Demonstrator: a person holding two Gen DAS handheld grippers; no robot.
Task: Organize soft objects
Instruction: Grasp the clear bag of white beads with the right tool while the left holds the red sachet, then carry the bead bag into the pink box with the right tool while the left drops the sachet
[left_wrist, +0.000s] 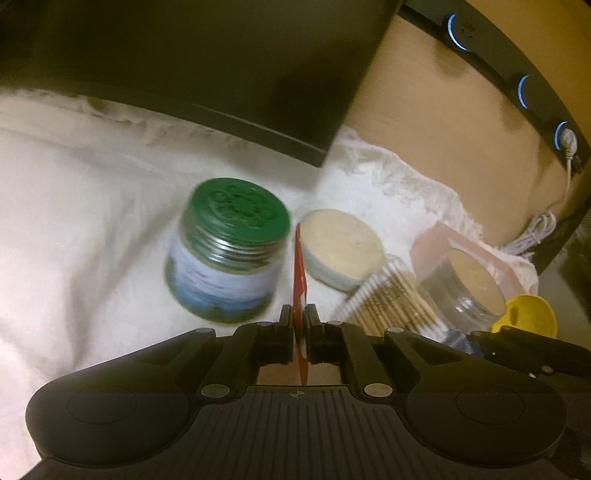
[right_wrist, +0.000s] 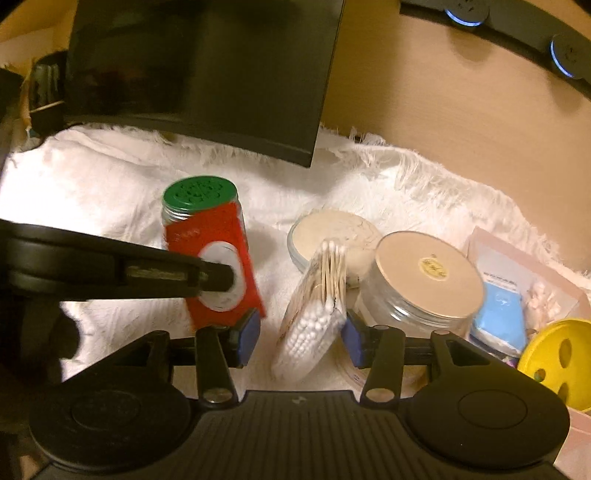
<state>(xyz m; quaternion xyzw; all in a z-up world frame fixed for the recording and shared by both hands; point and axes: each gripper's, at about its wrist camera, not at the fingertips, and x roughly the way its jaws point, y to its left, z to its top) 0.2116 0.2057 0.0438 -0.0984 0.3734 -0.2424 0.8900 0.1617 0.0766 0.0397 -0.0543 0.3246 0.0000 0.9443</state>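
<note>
Right wrist view, left to right: the left gripper (right_wrist: 221, 282) is clamped on a red packet (right_wrist: 216, 258) before the green-lidded jar (right_wrist: 199, 201); the right gripper (right_wrist: 299, 341), fingers apart, straddles an upright cotton-swab pack (right_wrist: 314, 317).

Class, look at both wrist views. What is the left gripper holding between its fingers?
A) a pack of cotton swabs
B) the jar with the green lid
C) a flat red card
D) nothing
C: the left gripper is shut on a thin flat red card, seen edge-on in its own view, in front of the green-lidded jar.
</note>
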